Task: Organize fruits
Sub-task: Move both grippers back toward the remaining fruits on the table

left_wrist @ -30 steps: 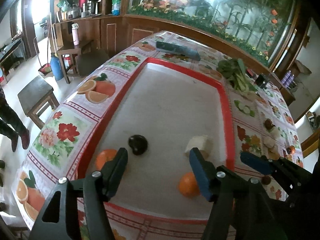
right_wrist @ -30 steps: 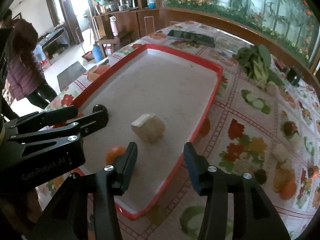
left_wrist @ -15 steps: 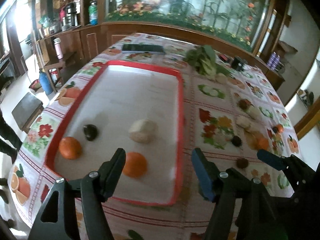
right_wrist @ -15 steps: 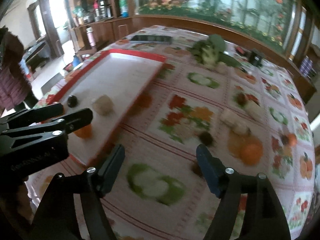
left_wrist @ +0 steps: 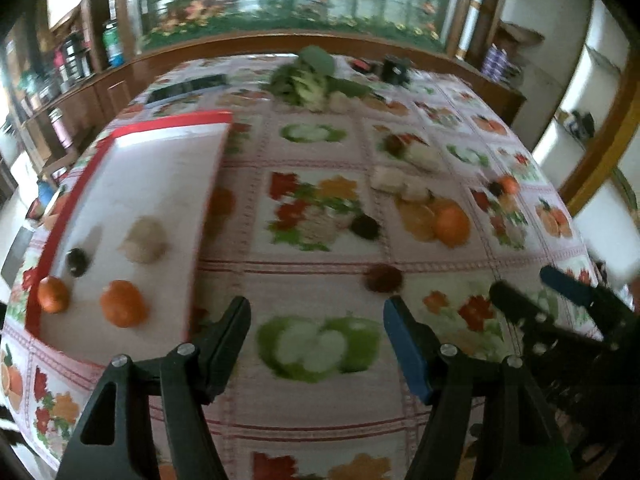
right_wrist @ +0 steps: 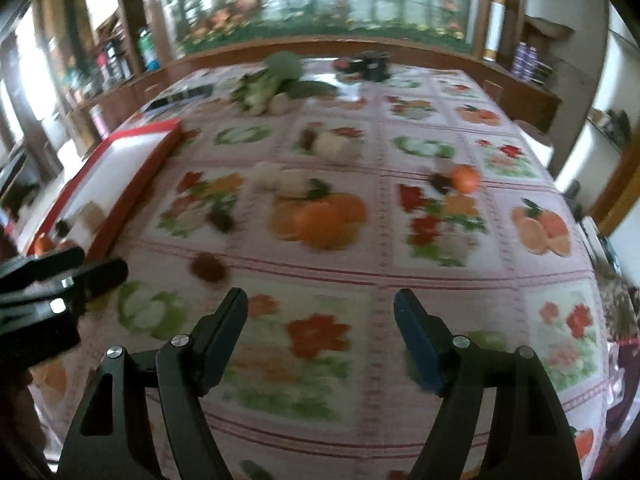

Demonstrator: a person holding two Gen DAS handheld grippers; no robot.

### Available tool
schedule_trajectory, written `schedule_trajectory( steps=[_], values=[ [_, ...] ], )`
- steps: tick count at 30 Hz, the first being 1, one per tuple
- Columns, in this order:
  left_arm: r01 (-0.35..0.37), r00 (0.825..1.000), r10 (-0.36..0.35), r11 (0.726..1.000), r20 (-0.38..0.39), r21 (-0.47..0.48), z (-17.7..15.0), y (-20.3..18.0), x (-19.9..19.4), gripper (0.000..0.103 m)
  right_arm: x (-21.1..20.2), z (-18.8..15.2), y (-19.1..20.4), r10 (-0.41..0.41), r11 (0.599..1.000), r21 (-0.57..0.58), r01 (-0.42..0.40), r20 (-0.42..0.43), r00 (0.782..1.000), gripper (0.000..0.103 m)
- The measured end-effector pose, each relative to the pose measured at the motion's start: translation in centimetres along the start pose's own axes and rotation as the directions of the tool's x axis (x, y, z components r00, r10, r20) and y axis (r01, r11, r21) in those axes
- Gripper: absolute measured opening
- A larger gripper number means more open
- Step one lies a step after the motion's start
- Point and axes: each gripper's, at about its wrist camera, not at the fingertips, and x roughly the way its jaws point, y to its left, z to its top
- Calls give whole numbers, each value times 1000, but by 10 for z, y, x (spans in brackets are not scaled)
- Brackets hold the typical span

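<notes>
A red-rimmed tray [left_wrist: 120,133] at the left holds two oranges [left_wrist: 122,308], a dark fruit [left_wrist: 77,262] and a beige lump [left_wrist: 145,239]. My left gripper [left_wrist: 317,312] is open over the flowered tablecloth, right of the tray, with nothing between its fingers. Ahead of it lie a reddish-brown fruit [left_wrist: 383,278], a dark fruit [left_wrist: 365,226] and an orange [left_wrist: 452,226]. My right gripper [right_wrist: 320,300] is open and empty too, further right. The reddish-brown fruit [right_wrist: 208,268] lies to its front left, and a small orange [right_wrist: 464,178] lies far ahead. Both views are blurred.
Leafy greens [left_wrist: 308,78] and a black object [left_wrist: 394,68] lie at the table's far end. Beige lumps [left_wrist: 390,178] sit mid-table. A wooden ledge and a painted wall border the far side. The left gripper [right_wrist: 100,262] shows at the right wrist view's left edge.
Both grippers have swung right, from over the tray to over the tablecloth. The right gripper's jaws have widened. The fruits in the tray have stayed put.
</notes>
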Motion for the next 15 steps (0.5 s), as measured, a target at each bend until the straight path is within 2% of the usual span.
schedule_trajectory(
  steps=[7, 15],
  values=[
    [24, 999, -24, 1000, -41, 14, 6, -26, 25, 72, -2, -9, -27, -18, 999, 32, 19, -12, 1000, 76],
    [30, 997, -32, 999, -68, -22, 10, -32, 47, 72, -1, -15, -51, -36, 997, 71, 38, -29, 999, 76]
  ],
)
